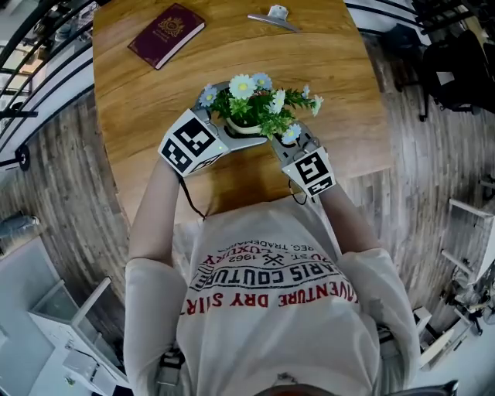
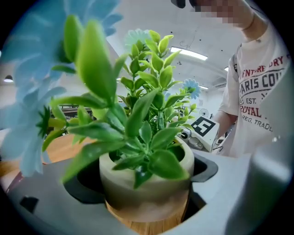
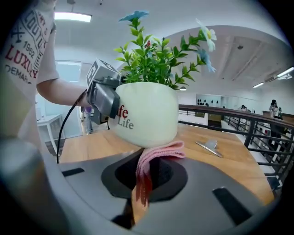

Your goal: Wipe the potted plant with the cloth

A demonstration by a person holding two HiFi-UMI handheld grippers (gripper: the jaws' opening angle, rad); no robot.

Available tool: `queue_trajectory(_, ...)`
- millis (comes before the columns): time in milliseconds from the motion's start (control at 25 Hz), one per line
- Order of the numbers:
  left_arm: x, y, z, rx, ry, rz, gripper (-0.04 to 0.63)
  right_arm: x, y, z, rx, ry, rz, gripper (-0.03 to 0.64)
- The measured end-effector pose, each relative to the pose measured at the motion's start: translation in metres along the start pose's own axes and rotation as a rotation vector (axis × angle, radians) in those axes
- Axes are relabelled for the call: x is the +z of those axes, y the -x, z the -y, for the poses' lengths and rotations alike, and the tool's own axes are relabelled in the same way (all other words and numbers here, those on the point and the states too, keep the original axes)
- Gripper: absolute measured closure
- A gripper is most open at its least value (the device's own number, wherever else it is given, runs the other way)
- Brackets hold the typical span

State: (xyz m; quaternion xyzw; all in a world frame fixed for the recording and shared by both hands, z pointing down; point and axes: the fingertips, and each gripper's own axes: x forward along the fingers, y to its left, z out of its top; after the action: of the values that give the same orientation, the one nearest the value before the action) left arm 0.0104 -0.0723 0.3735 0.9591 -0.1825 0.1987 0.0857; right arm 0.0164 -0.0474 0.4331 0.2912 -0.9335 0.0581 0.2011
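Observation:
The potted plant (image 1: 259, 108) has green leaves, pale blue and white flowers and a white pot (image 3: 147, 114) with red and dark print. It is near the table's front edge in the head view. My left gripper (image 1: 234, 133) is shut on the pot (image 2: 147, 183), one jaw on each side. My right gripper (image 1: 285, 143) comes in from the right, shut on a folded pink cloth (image 3: 158, 153). The cloth presses against the pot's lower edge. The pot's base is hidden behind the cloth and jaws.
A dark red booklet (image 1: 165, 35) lies at the far left of the wooden table (image 1: 139, 100). A metal clip (image 1: 272, 17) lies at the far edge. Dark railings (image 3: 239, 119) run beyond the table, and wood floor surrounds it.

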Motion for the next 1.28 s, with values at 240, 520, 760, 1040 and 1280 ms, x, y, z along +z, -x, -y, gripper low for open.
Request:
queue_trajectory(240, 0.017, 0.001, -0.001, 0.002, 0.067, 0.062, 0.058, 0.020, -0.001, 0.003, -0.023, -0.027, 0.094, 0.581)
queue_trajectory(520, 0.033, 0.001, -0.001, 0.001, 0.091, 0.113, 0.058, 0.036, 0.002, 0.005, -0.013, -0.027, 0.162, 0.581)
queue_trajectory(760, 0.038, 0.000, -0.001, 0.010, 0.106, 0.127, 0.058, 0.045, 0.002, -0.020, 0.088, -0.013, 0.177, 0.581)
queue_trajectory(1040, 0.027, 0.002, -0.017, 0.101, 0.095, 0.135, 0.058, 0.031, 0.002, -0.024, 0.131, -0.061, 0.165, 0.581)
queue_trajectory(1280, 0.016, 0.000, -0.024, 0.131, 0.100, 0.119, 0.059, 0.020, 0.008, -0.015, 0.122, -0.095, 0.148, 0.581)
